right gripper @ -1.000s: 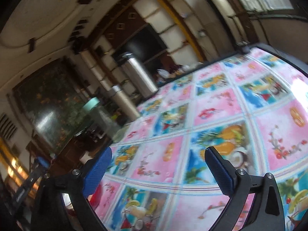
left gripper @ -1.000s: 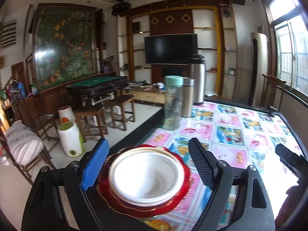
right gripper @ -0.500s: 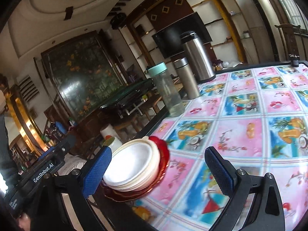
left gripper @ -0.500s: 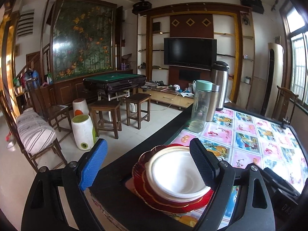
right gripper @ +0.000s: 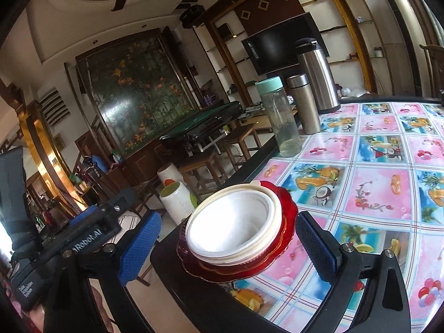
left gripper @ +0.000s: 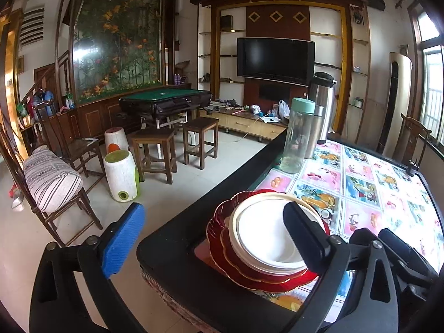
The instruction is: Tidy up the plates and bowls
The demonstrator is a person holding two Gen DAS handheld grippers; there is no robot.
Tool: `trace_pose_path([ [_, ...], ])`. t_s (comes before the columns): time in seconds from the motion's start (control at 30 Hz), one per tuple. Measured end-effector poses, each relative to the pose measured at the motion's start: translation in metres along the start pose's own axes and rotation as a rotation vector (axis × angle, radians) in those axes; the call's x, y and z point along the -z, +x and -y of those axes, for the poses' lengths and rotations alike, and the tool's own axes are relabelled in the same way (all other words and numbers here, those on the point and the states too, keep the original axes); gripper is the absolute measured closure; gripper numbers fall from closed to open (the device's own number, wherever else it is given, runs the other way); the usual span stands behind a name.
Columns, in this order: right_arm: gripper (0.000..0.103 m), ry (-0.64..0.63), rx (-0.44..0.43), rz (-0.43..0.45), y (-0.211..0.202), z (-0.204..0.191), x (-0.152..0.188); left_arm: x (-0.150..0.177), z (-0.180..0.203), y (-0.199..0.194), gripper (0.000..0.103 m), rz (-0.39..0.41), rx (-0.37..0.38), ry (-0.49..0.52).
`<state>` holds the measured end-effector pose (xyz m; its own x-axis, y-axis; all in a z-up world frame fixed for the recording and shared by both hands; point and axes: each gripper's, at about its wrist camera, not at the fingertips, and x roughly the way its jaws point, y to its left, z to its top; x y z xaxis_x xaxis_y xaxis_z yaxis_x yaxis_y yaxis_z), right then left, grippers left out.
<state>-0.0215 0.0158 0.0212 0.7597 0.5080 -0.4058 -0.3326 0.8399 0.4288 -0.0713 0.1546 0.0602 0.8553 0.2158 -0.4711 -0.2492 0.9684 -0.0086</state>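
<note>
With your left gripper (left gripper: 211, 238) just opened wide and nothing pinched, the stack sits partly between its fingers, off toward the right one. Right gripper (right gripper: 227, 244) is spread too, straddling the white bowls (right gripper: 233, 224) without contact. Bowls nest on the red plates (right gripper: 285, 222), which gives them a broad base. Stack is parked at the table (right gripper: 177, 260) corner, clear of the bottle (right gripper: 280, 122) and flasks beyond.
</note>
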Motion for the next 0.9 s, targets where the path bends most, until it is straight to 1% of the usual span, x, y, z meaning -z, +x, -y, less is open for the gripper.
trace_pose_path([
  [0.23, 0.004, 0.012, 0.009, -0.001, 0.000, 0.004, 0.000, 0.001, 0.003, -0.004, 0.001, 0.024, -0.018, 0.016],
  [0.57, 0.004, 0.014, 0.004, 0.002, 0.000, 0.009, -0.001, 0.002, 0.003, -0.003, 0.001, 0.007, -0.016, 0.008],
  [0.9, 0.004, 0.032, 0.018, -0.001, 0.003, 0.009, -0.005, 0.001, -0.002, -0.001, 0.000, -0.002, -0.017, -0.014],
])
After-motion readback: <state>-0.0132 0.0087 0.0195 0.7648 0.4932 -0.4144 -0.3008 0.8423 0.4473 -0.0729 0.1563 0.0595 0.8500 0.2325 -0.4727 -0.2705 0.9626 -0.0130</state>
